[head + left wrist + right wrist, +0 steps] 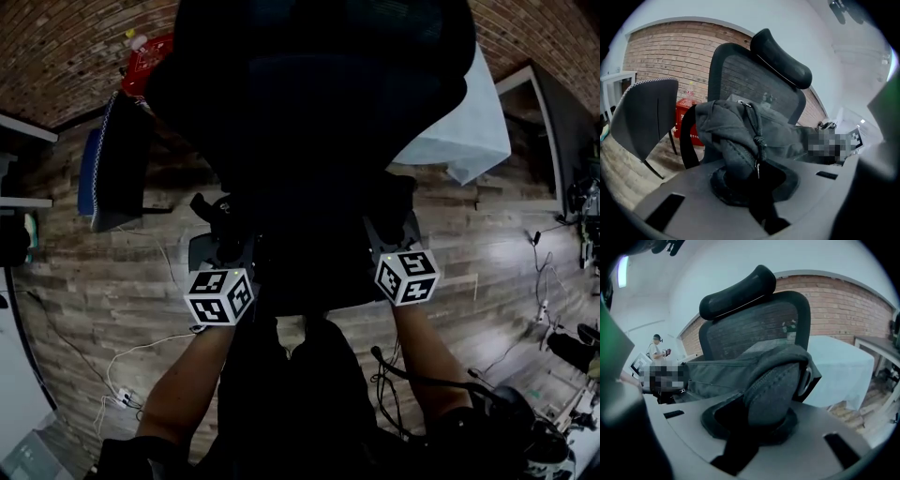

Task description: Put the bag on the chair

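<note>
Both grippers hold a grey bag [733, 129] by its upper part, directly in front of a black office chair [745, 70]. In the left gripper view the jaws are nearly together and pinch a thick fold of the bag's cloth, beside a black zipper cord [758, 140]. In the right gripper view the jaws stand a little wider and pinch a padded strap [776, 390] of the bag. The bag hangs stretched between the two grips, close before the mesh backrest [754, 326] and below the headrest [738, 291]. No view shows if its bottom touches the seat. In the head view the left gripper [223, 234] and the right gripper [392, 230] are at almost the same height, with the dark bag between them and the chair behind. On the wooden floor [112, 281] there is a second dark chair [644, 112] at the left, with a red box [686, 117] near a brick wall [661, 51]. A table with white cover [839, 366] stands at the right side.
</note>
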`<state>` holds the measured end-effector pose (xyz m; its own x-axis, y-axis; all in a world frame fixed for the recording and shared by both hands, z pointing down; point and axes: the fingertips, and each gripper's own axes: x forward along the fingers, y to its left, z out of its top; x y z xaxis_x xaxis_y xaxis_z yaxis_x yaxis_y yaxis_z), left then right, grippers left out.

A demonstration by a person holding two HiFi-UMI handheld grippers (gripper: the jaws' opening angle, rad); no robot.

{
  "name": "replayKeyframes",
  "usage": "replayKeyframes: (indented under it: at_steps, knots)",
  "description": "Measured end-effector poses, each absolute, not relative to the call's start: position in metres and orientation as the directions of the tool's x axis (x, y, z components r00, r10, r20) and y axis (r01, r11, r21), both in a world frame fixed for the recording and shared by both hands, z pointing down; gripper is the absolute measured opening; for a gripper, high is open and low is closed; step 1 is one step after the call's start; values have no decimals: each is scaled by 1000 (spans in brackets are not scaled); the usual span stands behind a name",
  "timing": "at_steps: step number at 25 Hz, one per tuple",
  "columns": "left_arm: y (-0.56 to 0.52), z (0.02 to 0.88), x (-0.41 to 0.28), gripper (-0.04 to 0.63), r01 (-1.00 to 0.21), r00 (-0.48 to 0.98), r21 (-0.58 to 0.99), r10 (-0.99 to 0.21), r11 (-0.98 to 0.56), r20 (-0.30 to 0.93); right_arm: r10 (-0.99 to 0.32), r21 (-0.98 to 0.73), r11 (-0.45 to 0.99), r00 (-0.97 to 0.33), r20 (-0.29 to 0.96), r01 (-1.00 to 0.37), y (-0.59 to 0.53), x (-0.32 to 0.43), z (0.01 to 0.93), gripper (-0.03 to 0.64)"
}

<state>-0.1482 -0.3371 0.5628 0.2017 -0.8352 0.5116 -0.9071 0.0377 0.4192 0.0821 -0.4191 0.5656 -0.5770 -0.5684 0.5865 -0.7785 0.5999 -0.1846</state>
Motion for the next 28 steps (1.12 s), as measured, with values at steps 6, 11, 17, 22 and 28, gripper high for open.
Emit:
replayKeyframes:
  at_steps: [6,11,17,22,28]
  knots:
    - [-340,608,-150,46,-906,200,417,-793,73,575,-543,-169,600,-554,632,-782,-419,79,612,95]
    - [-342,644,-149,46,-907,211,412,-760,82,615,-513,-159,594,-523,681,-789,-420,80,650,98]
    - [-332,678,-147,46,-901,203,416,-729,121,654,-487,-172,568,-497,718,-805,-411,82,684,98]
    - [-327,711,-145,46,-899,216,418,-698,130,683,-444,-190,576,-500,744,-795,-407,83,718,100]
    - [-321,749,-147,46,-908,214,395,-657,139,723,-395,-205,582,-495,774,-787,-404,78,756,100]
